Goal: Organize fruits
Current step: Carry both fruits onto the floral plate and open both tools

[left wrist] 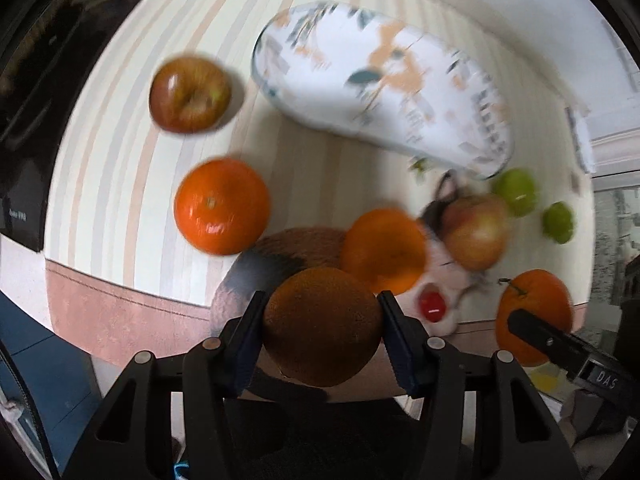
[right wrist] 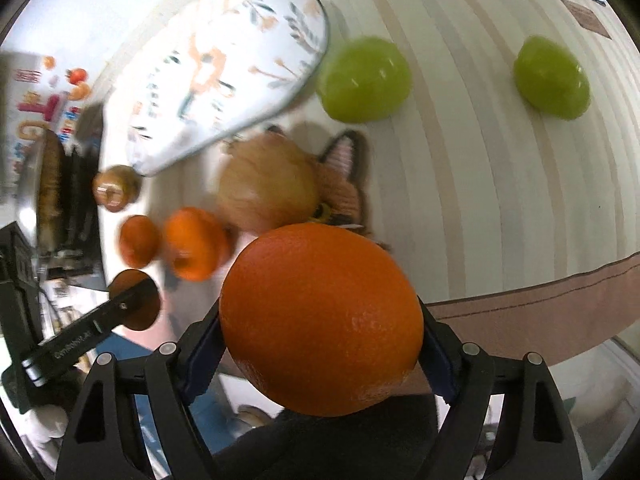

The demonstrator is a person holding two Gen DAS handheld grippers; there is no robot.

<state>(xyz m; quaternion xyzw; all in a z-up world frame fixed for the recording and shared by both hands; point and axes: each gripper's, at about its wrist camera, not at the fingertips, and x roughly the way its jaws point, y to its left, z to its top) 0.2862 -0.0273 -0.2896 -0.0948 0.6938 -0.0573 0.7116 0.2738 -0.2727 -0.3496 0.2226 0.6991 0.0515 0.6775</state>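
My left gripper (left wrist: 320,308) is shut on an orange (left wrist: 322,326), held above the near edge of the striped cloth (left wrist: 120,152). My right gripper (right wrist: 320,320) is shut on another orange (right wrist: 322,320); that orange and gripper finger also show in the left wrist view (left wrist: 534,316). On the cloth lie a red apple (left wrist: 190,94), two loose oranges (left wrist: 222,206) (left wrist: 384,250), a yellow-red apple (left wrist: 476,232) and two green apples (right wrist: 364,80) (right wrist: 552,78). An oval floral plate (left wrist: 380,92) lies behind the fruit.
A fox-shaped soft toy (right wrist: 344,188) lies under the yellow-red apple. The cloth's pink border (left wrist: 120,312) runs along the near edge. A dark appliance (left wrist: 28,128) stands at the left. The left gripper holding its orange shows in the right wrist view (right wrist: 132,300).
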